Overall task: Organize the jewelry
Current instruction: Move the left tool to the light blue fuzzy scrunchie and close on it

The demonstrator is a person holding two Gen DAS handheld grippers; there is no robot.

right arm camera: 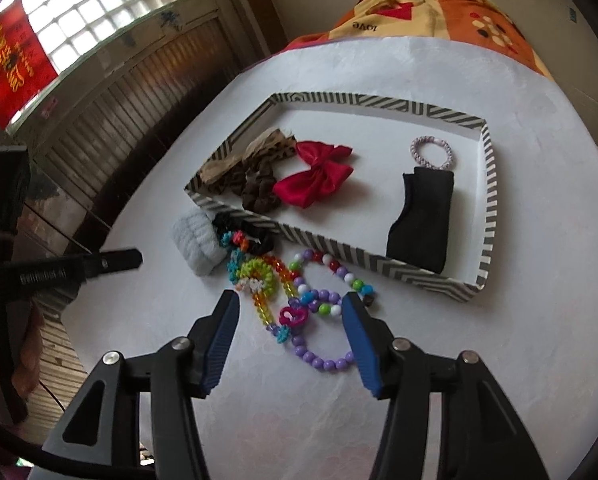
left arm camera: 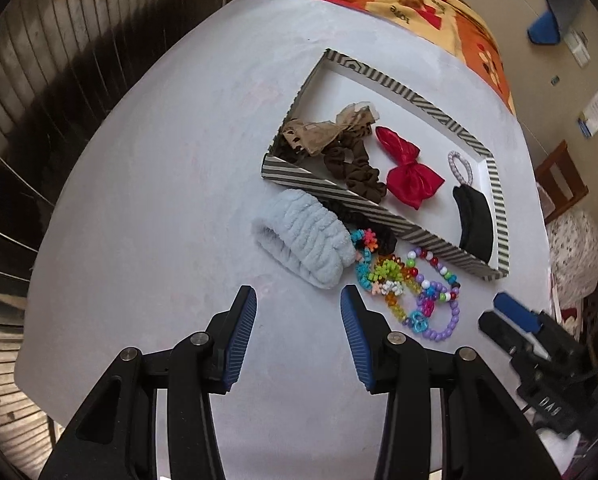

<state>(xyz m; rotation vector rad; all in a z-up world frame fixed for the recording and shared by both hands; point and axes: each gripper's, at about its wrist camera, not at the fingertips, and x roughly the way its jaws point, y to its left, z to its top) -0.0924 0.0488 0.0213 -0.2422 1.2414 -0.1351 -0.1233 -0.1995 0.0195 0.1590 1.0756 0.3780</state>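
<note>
Right wrist view shows the bead bracelets (right arm camera: 319, 312) heaped on the white table (right arm camera: 539, 320), just near of the striped tray (right arm camera: 379, 258). They look light, loose and slippery, likely to trail or tangle; a pinch across the purple bead loop (right arm camera: 323, 360) seems safest. Tilted steeply down, the right gripper (right arm camera: 291, 300) straddles them, jaws spread, nothing pinched. Further left, the left gripper (left arm camera: 299, 294) hangs over bare table, jaws spread and empty.

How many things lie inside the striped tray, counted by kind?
Leopard-print bow: 1
Brown scrunchie: 1
Red bow: 1
Pink-and-white hair tie: 1
Black fabric piece: 1
Total: 5
</note>
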